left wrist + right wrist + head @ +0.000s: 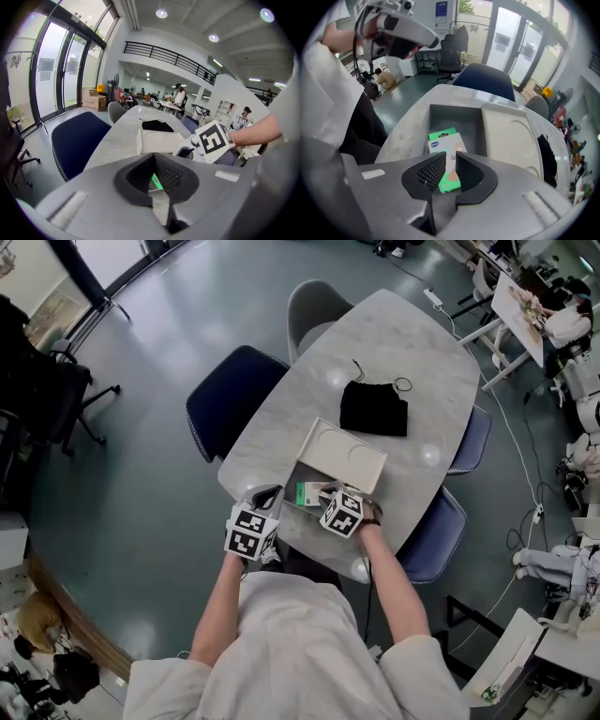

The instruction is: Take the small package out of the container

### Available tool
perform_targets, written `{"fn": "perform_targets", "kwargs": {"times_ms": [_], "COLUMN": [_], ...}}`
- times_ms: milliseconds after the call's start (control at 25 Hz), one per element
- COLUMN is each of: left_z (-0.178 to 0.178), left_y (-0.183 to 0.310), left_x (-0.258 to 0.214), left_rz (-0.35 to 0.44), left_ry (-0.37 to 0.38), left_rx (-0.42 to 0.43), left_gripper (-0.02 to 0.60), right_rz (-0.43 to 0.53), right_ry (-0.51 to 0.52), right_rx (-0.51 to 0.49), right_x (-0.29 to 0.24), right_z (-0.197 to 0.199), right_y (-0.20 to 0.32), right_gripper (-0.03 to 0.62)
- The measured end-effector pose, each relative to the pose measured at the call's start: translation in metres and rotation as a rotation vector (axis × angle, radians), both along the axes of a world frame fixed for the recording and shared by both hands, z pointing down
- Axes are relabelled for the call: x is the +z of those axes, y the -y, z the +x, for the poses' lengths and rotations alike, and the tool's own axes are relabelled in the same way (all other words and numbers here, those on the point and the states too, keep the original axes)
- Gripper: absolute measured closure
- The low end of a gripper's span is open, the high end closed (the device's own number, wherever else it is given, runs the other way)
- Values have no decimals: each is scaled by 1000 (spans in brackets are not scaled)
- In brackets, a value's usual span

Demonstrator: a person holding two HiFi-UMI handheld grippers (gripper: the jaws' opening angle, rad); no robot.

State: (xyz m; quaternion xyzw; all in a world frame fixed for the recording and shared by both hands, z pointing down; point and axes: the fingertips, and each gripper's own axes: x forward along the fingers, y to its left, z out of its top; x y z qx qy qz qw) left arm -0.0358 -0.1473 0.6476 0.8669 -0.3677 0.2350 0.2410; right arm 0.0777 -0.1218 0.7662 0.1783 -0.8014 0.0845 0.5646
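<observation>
A small green and white package (307, 493) (443, 138) lies flat in the open grey container (323, 476) (454, 117) near the table's front edge. My right gripper (330, 491) (450, 161) hovers over the package's near end. Its jaws stand a narrow gap apart, and the package shows through that gap. My left gripper (267, 493) (153, 157) sits just left of the container, its tips together with nothing held. In the left gripper view a green sliver of the package (156, 182) shows past them. The container's white lid (342, 456) (508, 136) lies behind it.
A black pouch (373, 409) (157, 125) with a cord lies farther back on the marble table (403, 343). Blue chairs (234, 399) (431, 540) stand at both sides and a grey chair (314, 306) at the far end.
</observation>
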Motion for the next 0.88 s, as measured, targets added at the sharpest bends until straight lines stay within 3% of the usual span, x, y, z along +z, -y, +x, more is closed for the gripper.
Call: {"fn": "perform_targets", "kwargs": {"times_ms": [200, 480, 880], "left_z": [-3, -13, 1], "left_y": [1, 2, -5], "left_x": [-1, 0, -3], "left_rz": [-1, -15, -4], "left_ry": [-4, -6, -20], "left_rx": [-2, -35, 24], "left_gripper": [529, 529, 529], "right_rz": [-29, -57, -63], "right_ry": [-116, -173, -240], "right_rx": [-192, -266, -299], "right_x": [16, 25, 34], "right_z": [-2, -5, -5], "right_y": [-9, -16, -8], "right_gripper": [469, 320, 299]}}
